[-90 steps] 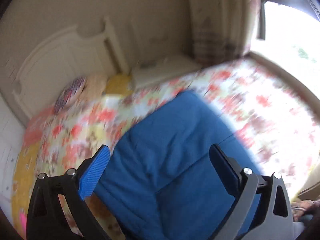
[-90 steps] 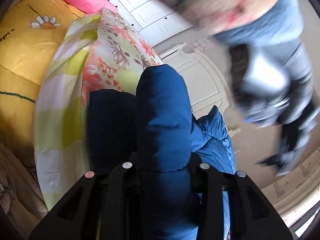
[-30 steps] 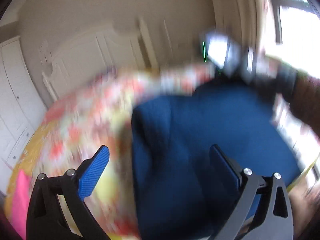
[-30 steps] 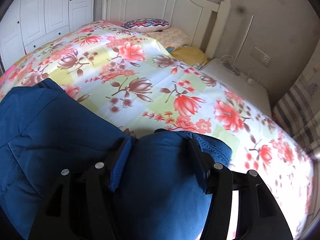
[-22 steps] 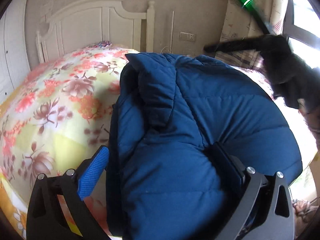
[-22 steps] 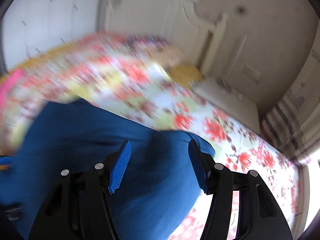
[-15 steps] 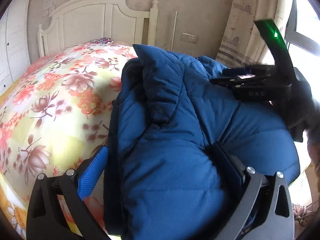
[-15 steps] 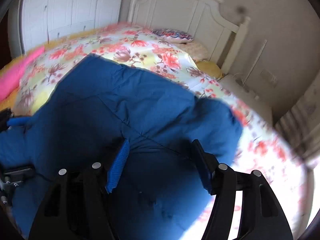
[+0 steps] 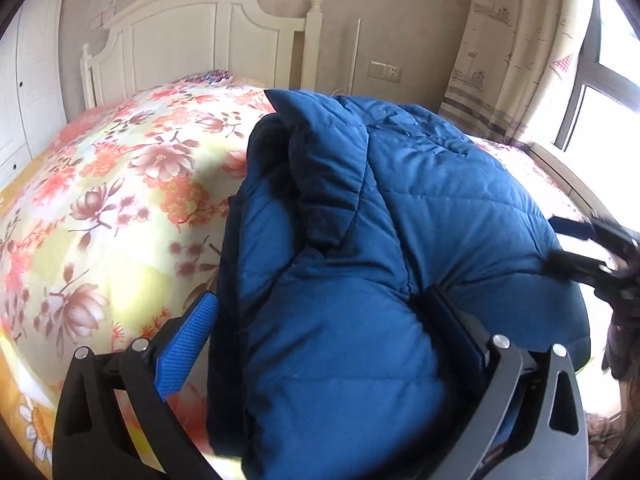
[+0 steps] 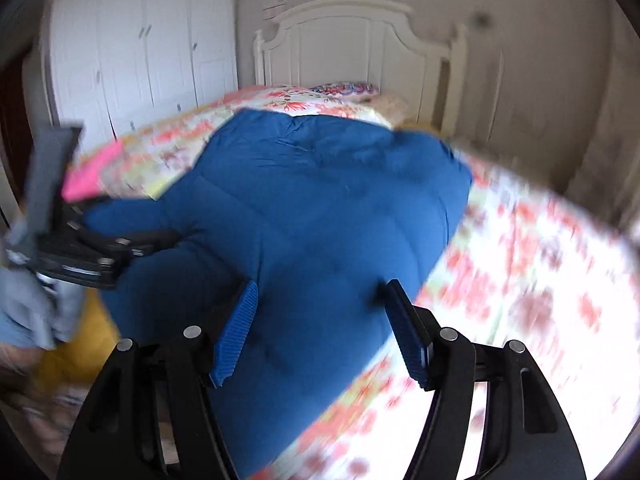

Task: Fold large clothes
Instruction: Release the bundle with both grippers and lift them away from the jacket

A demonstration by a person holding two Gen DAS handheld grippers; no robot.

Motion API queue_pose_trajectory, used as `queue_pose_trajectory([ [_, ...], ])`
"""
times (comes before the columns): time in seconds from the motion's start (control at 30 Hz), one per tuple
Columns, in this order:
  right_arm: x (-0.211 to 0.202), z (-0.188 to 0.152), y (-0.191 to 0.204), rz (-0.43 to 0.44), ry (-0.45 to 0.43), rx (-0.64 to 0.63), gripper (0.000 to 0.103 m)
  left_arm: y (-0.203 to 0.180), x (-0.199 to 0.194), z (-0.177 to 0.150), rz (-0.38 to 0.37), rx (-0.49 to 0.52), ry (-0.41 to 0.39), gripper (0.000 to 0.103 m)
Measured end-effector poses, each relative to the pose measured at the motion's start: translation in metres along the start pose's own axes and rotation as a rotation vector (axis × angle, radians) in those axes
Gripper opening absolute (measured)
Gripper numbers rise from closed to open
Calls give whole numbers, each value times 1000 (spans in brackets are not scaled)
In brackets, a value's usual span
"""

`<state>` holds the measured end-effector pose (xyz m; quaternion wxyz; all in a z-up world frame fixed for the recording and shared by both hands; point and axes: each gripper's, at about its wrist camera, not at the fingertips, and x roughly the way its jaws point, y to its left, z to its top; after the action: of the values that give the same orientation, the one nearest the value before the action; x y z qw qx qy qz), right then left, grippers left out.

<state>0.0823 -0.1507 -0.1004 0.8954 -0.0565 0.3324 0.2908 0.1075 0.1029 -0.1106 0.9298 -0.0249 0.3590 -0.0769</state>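
Observation:
A blue padded jacket lies folded over in a thick bundle on the floral bedspread. My left gripper stands wide open with the jacket's near end bulging between its fingers. My right gripper is also open, with the other side of the jacket between its fingers. The right gripper shows at the right edge of the left wrist view, and the left gripper at the left of the right wrist view. The right wrist view is blurred.
A white headboard stands at the far end of the bed, with pillows below it. White wardrobes line the left wall. A curtain and window are at the right. A pink cloth lies on the bed's left side.
The right gripper has let go of the jacket and opened, then swung round to the jacket's right side. The left gripper has lowered onto the bundle and stayed open.

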Motion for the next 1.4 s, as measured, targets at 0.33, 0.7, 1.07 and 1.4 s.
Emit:
queue_pose_trajectory([
  [0.33, 6, -27, -49, 233, 67, 397, 93, 64, 6, 42, -256, -295, 168, 101],
  [0.7, 50, -25, -21, 407, 130, 427, 94, 79, 44, 7, -380, -350, 265, 101],
  [1.07, 10, 4, -20, 159, -140, 240, 60, 20, 36, 48, -388, -251, 109, 57],
  [1.4, 8, 35, -140, -60, -123, 287, 60, -114, 131, 134, -371, -95, 91, 54],
])
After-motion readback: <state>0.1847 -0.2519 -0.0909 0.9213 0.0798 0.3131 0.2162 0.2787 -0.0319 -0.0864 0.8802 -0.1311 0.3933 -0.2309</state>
